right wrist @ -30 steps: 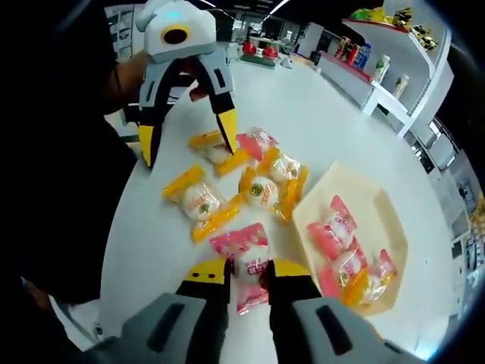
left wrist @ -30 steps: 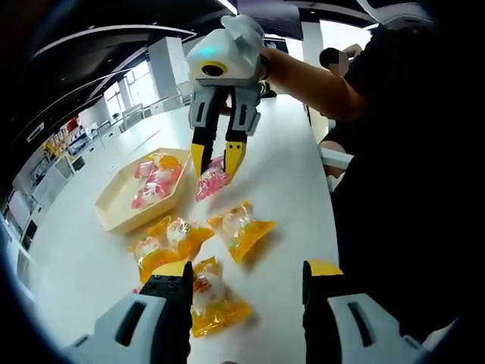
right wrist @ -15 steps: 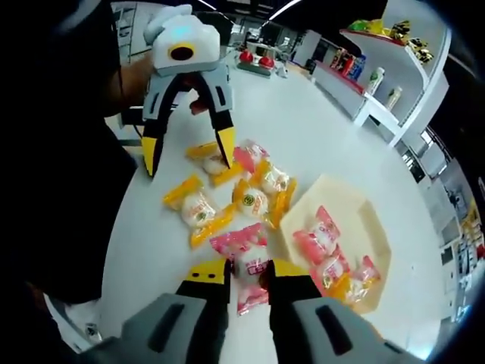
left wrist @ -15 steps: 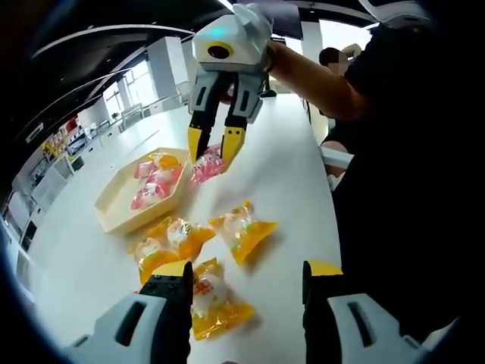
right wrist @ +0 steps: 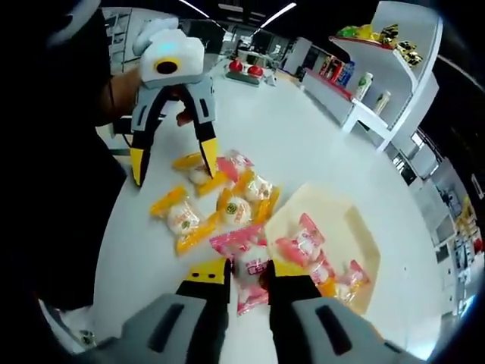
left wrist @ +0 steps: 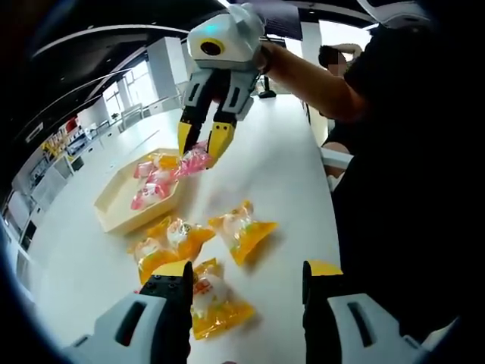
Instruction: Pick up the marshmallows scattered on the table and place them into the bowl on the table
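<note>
Several packets already in bowl point(left wrist: 121, 208), left centre. Right gripper point(right wrist: 238, 274) jaws pinching pink packet point(right wrist: 244, 262) beside bowl rim. Left gripper point(left wrist: 244, 277) jaws spread above orange packets point(left wrist: 198, 250) left on worktop point(left wrist: 280, 174).

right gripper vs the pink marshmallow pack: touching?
Touching. In the right gripper view the right gripper has its jaws shut on the pink marshmallow pack. The left gripper view shows the same pinch, the pack hanging near the bowl.

open tabletop point(left wrist: 280, 174) right of bowl point(left wrist: 114, 205), yellow packets point(left wrist: 241, 226) clustered just beside its rim
</note>
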Demonstrator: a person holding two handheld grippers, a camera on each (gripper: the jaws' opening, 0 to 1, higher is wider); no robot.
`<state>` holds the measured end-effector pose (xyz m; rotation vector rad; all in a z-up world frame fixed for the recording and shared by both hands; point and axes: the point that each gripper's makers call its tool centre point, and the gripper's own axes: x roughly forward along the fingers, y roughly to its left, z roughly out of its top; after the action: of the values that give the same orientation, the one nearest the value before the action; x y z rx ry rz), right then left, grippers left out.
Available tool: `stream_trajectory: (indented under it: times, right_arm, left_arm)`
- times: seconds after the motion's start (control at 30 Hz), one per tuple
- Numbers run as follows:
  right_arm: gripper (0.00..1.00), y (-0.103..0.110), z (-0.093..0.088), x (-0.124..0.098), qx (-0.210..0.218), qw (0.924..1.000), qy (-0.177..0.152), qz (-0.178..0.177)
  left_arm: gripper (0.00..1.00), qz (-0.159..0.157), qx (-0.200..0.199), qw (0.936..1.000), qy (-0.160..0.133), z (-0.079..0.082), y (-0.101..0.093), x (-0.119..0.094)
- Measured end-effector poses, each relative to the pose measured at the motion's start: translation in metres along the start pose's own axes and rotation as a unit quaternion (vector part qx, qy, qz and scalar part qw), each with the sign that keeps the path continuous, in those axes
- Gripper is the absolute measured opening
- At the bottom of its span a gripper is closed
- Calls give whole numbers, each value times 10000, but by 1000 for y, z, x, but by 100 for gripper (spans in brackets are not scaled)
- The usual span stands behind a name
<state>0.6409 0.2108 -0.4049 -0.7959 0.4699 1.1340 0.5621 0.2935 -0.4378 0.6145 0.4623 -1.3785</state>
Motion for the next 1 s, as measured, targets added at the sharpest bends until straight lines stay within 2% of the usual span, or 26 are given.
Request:
stream_trajectory:
  times: [0.3, 0.4, 0.57, 0.7, 0.83, 1.0]
  right_arm:
    - [20, -39, 7, -5, 328, 9962, -416, -696]
    - [20, -54, 11, -5, 412, 9919, -712, -966]
    - [20, -73, 16, -10, 464, 9839, -950, -1442]
    - [20, -79, 18, -14, 653, 9796, -1102, -1545]
    - [20, -83, 17, -13, 615, 9775, -1111, -1686]
    - [20, -97, 24, -17, 523, 9684, -1382, -2007]
  left_arm:
    - [58, 19, -27, 10000, 19, -2, 0, -1]
    - [58, 18, -29, 10000, 5, -2, 0, -1]
    - [58, 16, -27, 10000, 8, -1, -1, -1]
    - [58, 22, -30, 10000, 28, -2, -1, -1]
    - [58, 19, -19, 10000, 25, -1, -1, -1]
    - [58, 10, -21, 10000, 30, -1, -1, 0]
